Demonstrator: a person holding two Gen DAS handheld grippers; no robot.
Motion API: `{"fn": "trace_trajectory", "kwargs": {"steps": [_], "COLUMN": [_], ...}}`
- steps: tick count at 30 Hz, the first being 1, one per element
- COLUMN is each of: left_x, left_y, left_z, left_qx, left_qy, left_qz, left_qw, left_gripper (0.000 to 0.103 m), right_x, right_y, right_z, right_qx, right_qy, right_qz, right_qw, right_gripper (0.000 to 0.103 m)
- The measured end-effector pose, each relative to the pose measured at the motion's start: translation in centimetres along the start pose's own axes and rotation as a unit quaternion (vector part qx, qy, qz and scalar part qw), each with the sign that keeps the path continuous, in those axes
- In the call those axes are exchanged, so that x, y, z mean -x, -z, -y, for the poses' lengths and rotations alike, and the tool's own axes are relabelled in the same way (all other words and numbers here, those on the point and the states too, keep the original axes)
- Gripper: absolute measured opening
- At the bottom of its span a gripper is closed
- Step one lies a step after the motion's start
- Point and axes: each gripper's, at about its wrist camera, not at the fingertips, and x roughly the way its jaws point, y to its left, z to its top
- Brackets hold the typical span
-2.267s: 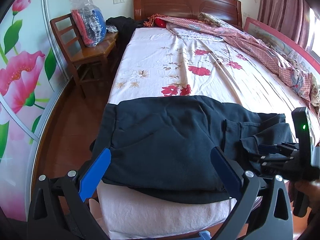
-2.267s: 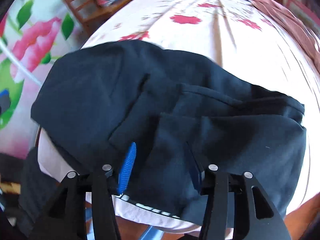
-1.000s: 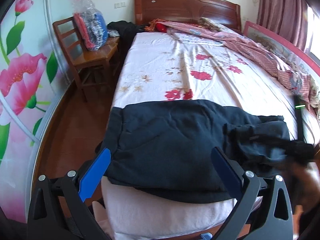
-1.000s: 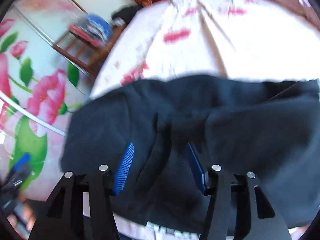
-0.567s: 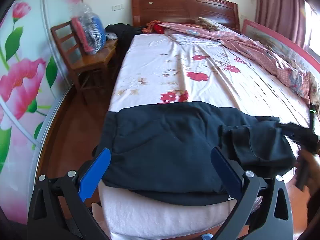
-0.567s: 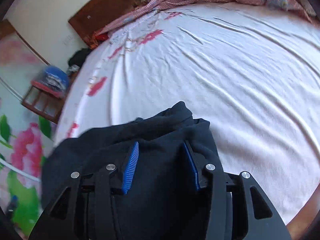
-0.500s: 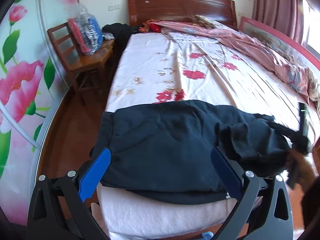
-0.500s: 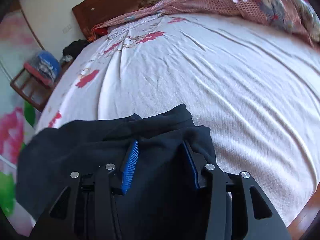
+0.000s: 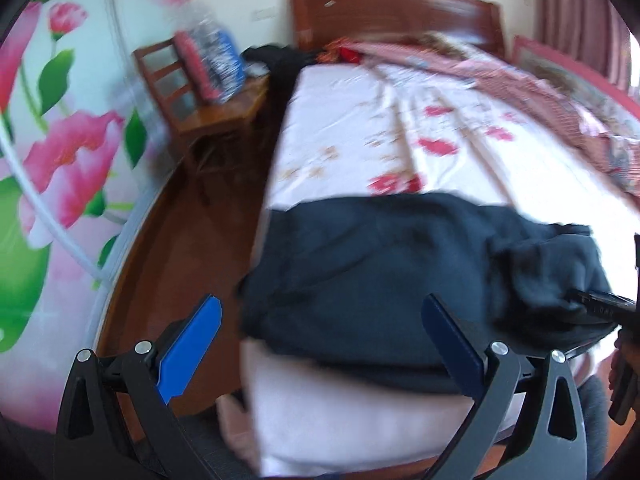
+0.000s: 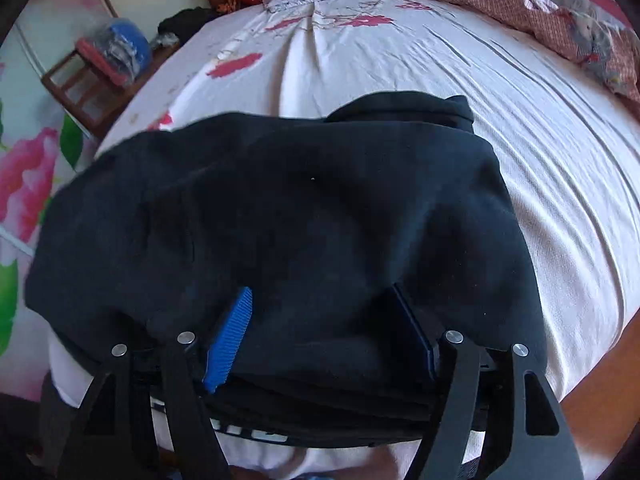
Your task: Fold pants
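Pants, one pair of dark navy soft-fabric trousers (image 10: pixel 312 216), lie folded in a thick bundle across the foot of the white flower-printed bed sheet (image 10: pixel 540 128), and the bundle's near edge hangs over the mattress end. The right gripper (image 10: pixel 320 336) sits at six o'clock of the bundle; its jaws are opening, with a fold of the cloth between its two blue pads, no longer pinched as far as the view shows. The left gripper (image 9: pixel 324 344) hovers with jaws spread wide and bare, the trousers at twelve o'clock beyond its tips, untouched. At ten o'clock stands one brown wooden chair (image 9: pixel 192 92) carrying one clear plastic bag (image 9: pixel 208 60) of red and blue things
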Motion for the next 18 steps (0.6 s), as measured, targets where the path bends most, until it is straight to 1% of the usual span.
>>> {"fn": "trace_trajectory", "kwargs": {"steps": [1,2,4,5,7,8,10,11,12,13,14,15,16,17,18], "left_x": [-0.1,-0.4,-1.1,-1.9,-3.5,-4.6,-6.5,-7.4,-8.2,-9.0,-9.7,-10.0,-10.6,-11.2,-11.7], "left_y": [0.4,0.9,1.4,1.6,1.8,1.9,2.0,2.1,2.1,2.1,2.1,2.1,2.2,2.0,2.0], "left_z": [-1.0,-2.6,-4.3,-5.5,-7.2,-8.3,-10.0,-10.9,-11.2,-11.3,-11.3,-11.0,-10.5,-10.1,-9.9], "left_qx": [0.004,0.008,0.01,0.016,0.034,0.055,0.099,0.127,0.139,0.145,0.148,0.141,0.119,0.106,0.099], "left_qy": [-0.013,-0.028,-0.026,-0.019,0.005,0.018,0.072,0.088,0.109,0.136,0.145,0.134,0.134,0.142,0.141], "left_qz": [-0.003,-0.005,-0.014,-0.022,-0.035,-0.054,-0.074,-0.08,-0.089,-0.097,-0.092,-0.083,-0.078,-0.079,-0.082], "left_qw": [0.9999,0.9996,0.9995,0.9994,0.9988,0.9969,0.9897,0.9848,0.9802,0.9751,0.9739,0.9774,0.9807,0.981,0.9816], "left_gripper": [0.101,0.101,0.101,0.101,0.101,0.101,0.101,0.101,0.101,0.101,0.101,0.101,0.101,0.101,0.101], "right_x": [0.4,0.9,2.0,2.5,3.4,3.6,3.9,3.9,3.8,3.8,3.9,3.9,3.9,3.8,3.8], "right_y": [0.0,-0.1,-0.4,-0.4,-0.4,-0.5,-0.4,-0.4,-0.4,-0.4,-0.4,-0.5,-0.4,-0.4,-0.4], "right_z": [-0.3,-0.5,-0.6,-0.9,-2.0,-2.5,-3.3,-3.6,-4.0,-4.2,-4.6,-4.9,-5.1,-5.6,-6.0], "right_qx": [0.002,-0.007,-0.037,-0.04,-0.029,-0.025,-0.016,-0.014,-0.01,-0.006,-0.003,0.001,0.004,0.008,0.014], "right_qy": [0.0,-0.015,-0.044,-0.057,-0.077,-0.078,-0.089,-0.088,-0.09,-0.097,-0.093,-0.088,-0.095,-0.103,-0.099], "right_qz": [0.013,0.021,0.029,0.033,0.034,0.033,0.03,0.025,0.02,0.016,0.015,0.014,0.01,0.005,0.004], "right_qw": [1.0,1.0,0.998,0.997,0.996,0.996,0.995,0.996,0.996,0.995,0.996,0.996,0.995,0.995,0.995], "right_gripper": [0.07,0.07,0.07,0.07,0.07,0.07,0.07,0.07,0.07,0.07,0.07,0.07,0.07,0.07,0.07]}}
